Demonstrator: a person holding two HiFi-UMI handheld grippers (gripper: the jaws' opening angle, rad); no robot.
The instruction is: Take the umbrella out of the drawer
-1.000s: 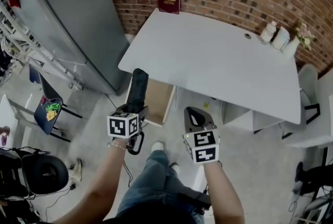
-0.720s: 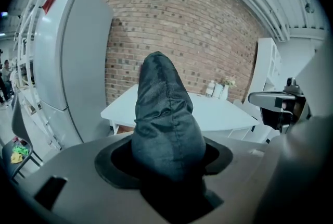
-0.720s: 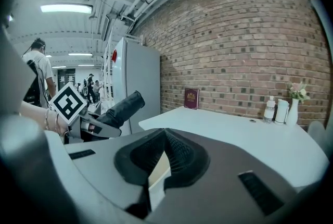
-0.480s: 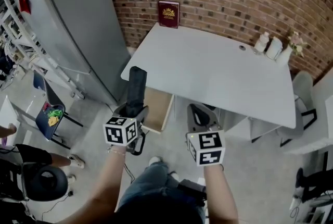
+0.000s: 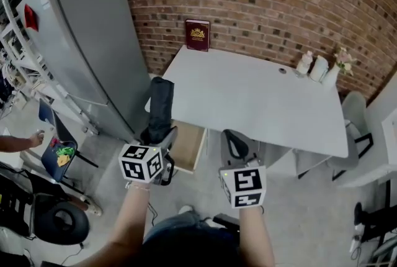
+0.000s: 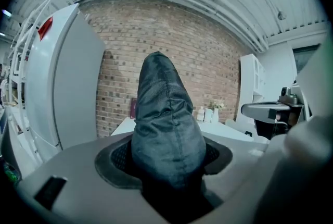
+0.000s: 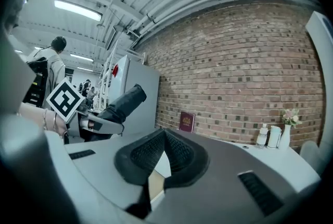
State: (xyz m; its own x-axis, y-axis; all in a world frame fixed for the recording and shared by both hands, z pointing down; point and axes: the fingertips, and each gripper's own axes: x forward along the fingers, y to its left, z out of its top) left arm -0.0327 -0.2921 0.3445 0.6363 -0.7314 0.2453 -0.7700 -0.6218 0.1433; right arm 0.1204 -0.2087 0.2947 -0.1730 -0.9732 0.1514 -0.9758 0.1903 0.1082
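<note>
Dark folded compact umbrella in a fabric sleeve [image 6: 166, 124]: clamped in left gripper [image 5: 156, 138]. Jaws spread wide round the bundle near one end, pads pressing the cloth on both sides. Long end sticks forward and tilted upward out of the jaws. In head view its far end shows against the near left corner of the white rectangular table [image 5: 260, 104]. Clear of the open light-wood drawer [image 5: 189, 146] under the tabletop; removal judged done, only a set-down left.

Right gripper [image 5: 234, 148]: jaws closed tip to tip, nothing between. Held beside the left one, apart from the umbrella.

Handling, as a judgement:
- Light, and stiff along the inner shaft.
- Sleeve soft and probably a little slick, so liable to slide or pivot in the pads if swung.
- Not fragile.
- Best hold across the thick round section near the handle, firm enough to bite through loose cloth to the ribs.
- Present hold leaves most of the length unsupported, so likely to droop or twist if jolted.
</note>
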